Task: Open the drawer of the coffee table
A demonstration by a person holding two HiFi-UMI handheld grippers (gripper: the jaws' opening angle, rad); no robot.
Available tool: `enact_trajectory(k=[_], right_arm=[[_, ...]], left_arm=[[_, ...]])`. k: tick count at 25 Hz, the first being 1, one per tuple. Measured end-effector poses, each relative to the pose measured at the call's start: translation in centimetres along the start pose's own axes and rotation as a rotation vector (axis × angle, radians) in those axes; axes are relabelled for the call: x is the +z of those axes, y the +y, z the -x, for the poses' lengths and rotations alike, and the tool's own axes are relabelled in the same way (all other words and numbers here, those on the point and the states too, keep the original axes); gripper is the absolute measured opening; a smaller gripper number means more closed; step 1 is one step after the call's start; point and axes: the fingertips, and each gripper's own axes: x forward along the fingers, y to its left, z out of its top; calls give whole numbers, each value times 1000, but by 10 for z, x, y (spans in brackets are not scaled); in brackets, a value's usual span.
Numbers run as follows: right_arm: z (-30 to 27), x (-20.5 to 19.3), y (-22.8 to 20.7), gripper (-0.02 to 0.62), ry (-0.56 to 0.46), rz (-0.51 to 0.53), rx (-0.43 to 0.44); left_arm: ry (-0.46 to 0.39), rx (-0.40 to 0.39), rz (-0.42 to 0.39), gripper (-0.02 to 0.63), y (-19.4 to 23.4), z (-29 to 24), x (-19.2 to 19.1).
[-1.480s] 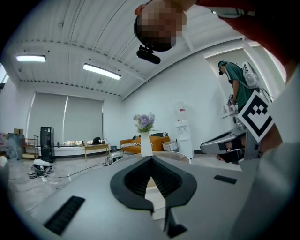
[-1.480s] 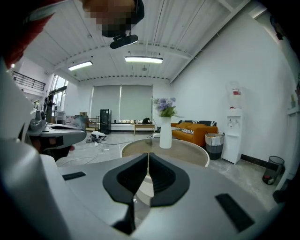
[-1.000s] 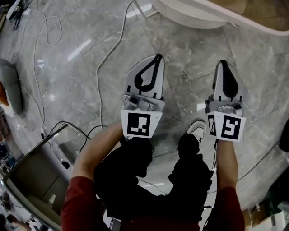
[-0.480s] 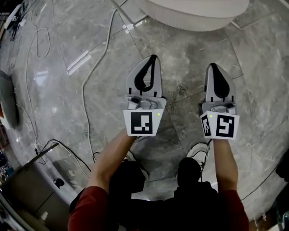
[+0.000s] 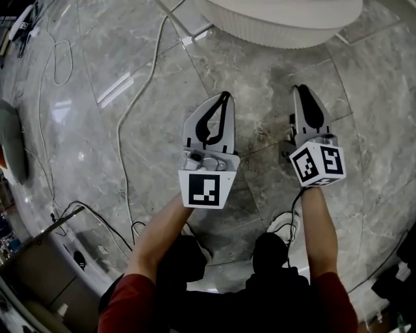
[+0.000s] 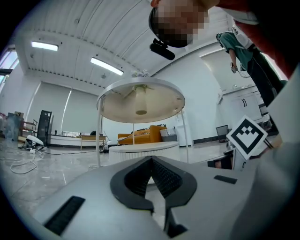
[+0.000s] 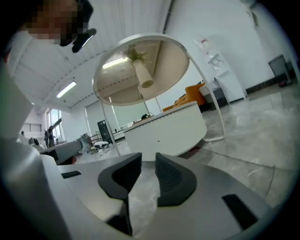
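The coffee table (image 5: 279, 19) is a low round white drum at the top of the head view, a little beyond both grippers. In the left gripper view the drum (image 6: 140, 149) stands straight ahead under a round raised top (image 6: 140, 101). The right gripper view shows the drum's white front (image 7: 164, 133) with a small dark dot on it. My left gripper (image 5: 225, 96) is shut, its tips meeting (image 6: 151, 159), with nothing in it. My right gripper (image 5: 300, 89) stands slightly open (image 7: 148, 159); its jaws have just been opening and nothing is between them.
The floor is polished grey marble. White and black cables (image 5: 130, 110) run across it at the left. A grey object (image 5: 13, 140) lies at the far left. Thin metal legs (image 6: 99, 136) hold the raised top. My knees and a shoe (image 5: 283, 224) are below the grippers.
Both grippers have sunk toward the floor, and the table has come further into view. The right gripper has rolled, turning its marker cube, and its jaws have parted a little.
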Motion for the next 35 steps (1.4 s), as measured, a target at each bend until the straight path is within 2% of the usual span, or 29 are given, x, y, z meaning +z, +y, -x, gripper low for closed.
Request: enact_trajectory(k=[1, 3, 6, 7, 9, 11, 19, 24, 26, 31, 35], right_arm=[[-7, -4, -3, 118, 0, -63, 17], [-21, -8, -3, 157, -15, -207, 86], [-47, 1, 1, 232, -89, -494, 282], [-54, 1, -6, 260, -116, -594, 312], [-64, -7, -29, 283, -170, -763, 314], [-74, -12, -43, 295, -216, -859, 309], [-106, -20, -53, 311, -276, -948, 316], [-115, -11, -53, 330, -316, -940, 399], [-115, -9, -54, 330, -343, -970, 413], [-117, -9, -56, 328, -368, -997, 379], [-115, -9, -57, 317, -373, -1009, 386]], left_arm=[[-2, -1, -1, 14, -2, -2, 0], [0, -3, -2, 14, -5, -6, -1], [15, -3, -2, 14, -7, -11, -1], [20, -2, 0, 14, -7, -13, -1], [23, -1, 1, 14, -7, -16, 0], [25, -1, -7, 14, -7, -18, 0], [41, 10, 3, 14, -9, -25, -2], [86, 76, 9, 14, -8, -18, -19], [102, 84, 9, 14, -10, -15, -24], [100, 98, -9, 14, -8, -14, -26], [105, 105, -4, 14, -7, -14, -26]])
